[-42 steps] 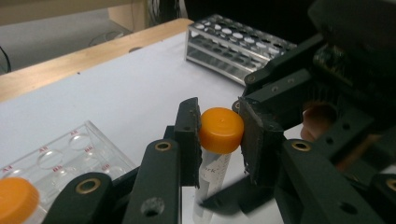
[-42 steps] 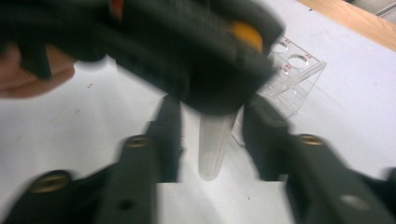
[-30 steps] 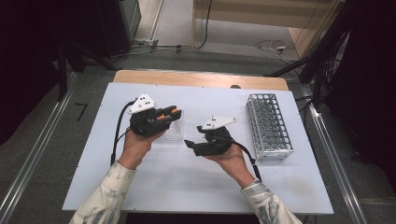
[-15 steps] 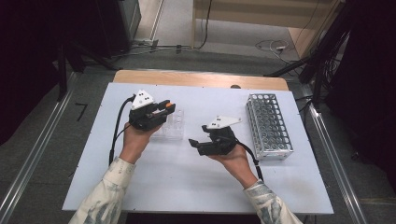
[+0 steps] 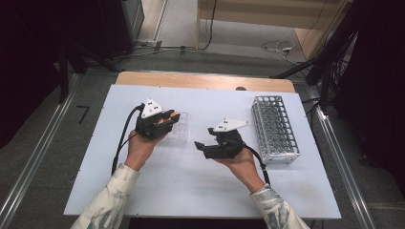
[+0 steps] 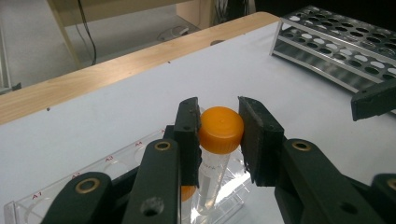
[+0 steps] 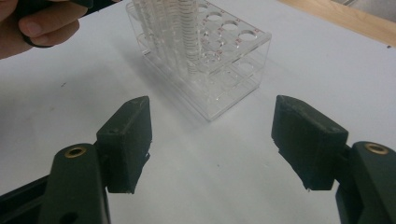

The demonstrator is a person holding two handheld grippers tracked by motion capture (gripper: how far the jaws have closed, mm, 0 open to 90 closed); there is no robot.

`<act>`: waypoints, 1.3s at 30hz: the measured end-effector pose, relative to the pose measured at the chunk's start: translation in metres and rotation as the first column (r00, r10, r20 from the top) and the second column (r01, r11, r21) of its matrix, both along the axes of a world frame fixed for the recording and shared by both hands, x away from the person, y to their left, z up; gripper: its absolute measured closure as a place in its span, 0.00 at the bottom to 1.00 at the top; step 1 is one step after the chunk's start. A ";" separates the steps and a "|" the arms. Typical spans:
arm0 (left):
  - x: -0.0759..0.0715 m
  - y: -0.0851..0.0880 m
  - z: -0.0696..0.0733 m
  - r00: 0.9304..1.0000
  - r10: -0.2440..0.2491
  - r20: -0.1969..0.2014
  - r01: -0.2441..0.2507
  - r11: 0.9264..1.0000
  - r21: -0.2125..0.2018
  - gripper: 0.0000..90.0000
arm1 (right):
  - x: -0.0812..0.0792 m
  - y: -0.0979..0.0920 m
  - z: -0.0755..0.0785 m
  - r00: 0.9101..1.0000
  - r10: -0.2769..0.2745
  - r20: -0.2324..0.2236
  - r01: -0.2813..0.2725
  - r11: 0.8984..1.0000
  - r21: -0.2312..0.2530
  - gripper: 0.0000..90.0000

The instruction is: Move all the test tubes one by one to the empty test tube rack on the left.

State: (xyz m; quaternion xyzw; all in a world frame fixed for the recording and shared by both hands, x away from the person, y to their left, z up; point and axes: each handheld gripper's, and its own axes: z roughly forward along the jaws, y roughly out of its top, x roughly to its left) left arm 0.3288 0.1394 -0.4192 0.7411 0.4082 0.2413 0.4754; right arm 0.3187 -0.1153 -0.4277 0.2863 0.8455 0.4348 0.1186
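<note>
My left gripper (image 5: pixel 168 117) is shut on the orange cap of a clear tube (image 6: pixel 221 129), and its pads press the cap from both sides (image 6: pixel 218 127). The tube hangs upright, its lower end down in the clear plastic rack (image 6: pixel 116 161). A second orange cap (image 6: pixel 187 192) shows lower in that rack. In the high view the clear rack (image 5: pixel 180 132) lies under the left jaws. My right gripper (image 5: pixel 200 145) stands open over bare table, nothing between its pads (image 7: pixel 212 135), and faces the clear rack (image 7: pixel 224 79), where clear tubes (image 7: pixel 187 32) stand.
A metal tube rack (image 5: pixel 274 129) stands at the right of the white table (image 5: pixel 191 191), with its holes unfilled where visible (image 6: pixel 341 46). A wooden strip (image 5: pixel 205 81) runs along the table's far edge. The person's left hand (image 7: pixel 37 23) shows in the right gripper view.
The left gripper has sunk a little with the orange-capped tube, lower over the clear rack. The right gripper has kept its place and stayed open.
</note>
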 end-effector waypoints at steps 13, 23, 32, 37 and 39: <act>-0.007 0.002 0.006 0.999 0.035 -0.002 -0.035 0.999 -0.006 0.44 | 0.002 -0.004 -0.002 1.000 -0.027 0.004 0.027 1.000 -0.002 0.28; -0.019 0.007 0.006 0.999 0.042 -0.025 -0.043 0.998 -0.045 0.31 | 0.002 -0.023 -0.002 0.997 -0.077 0.010 0.077 0.997 0.004 0.27; -0.025 0.008 0.005 0.998 0.050 -0.029 -0.051 0.997 -0.052 0.29 | 0.002 -0.038 -0.001 0.994 -0.108 0.013 0.108 0.994 0.010 0.27; -0.027 0.011 0.005 0.998 0.053 -0.029 -0.054 0.997 -0.055 0.29 | 0.001 -0.041 0.000 0.994 -0.110 0.017 0.110 0.994 0.012 0.27; -0.027 0.013 0.005 0.998 0.049 -0.033 -0.051 0.996 -0.068 0.29 | 0.001 -0.042 0.000 0.993 -0.115 0.020 0.114 0.993 0.012 0.27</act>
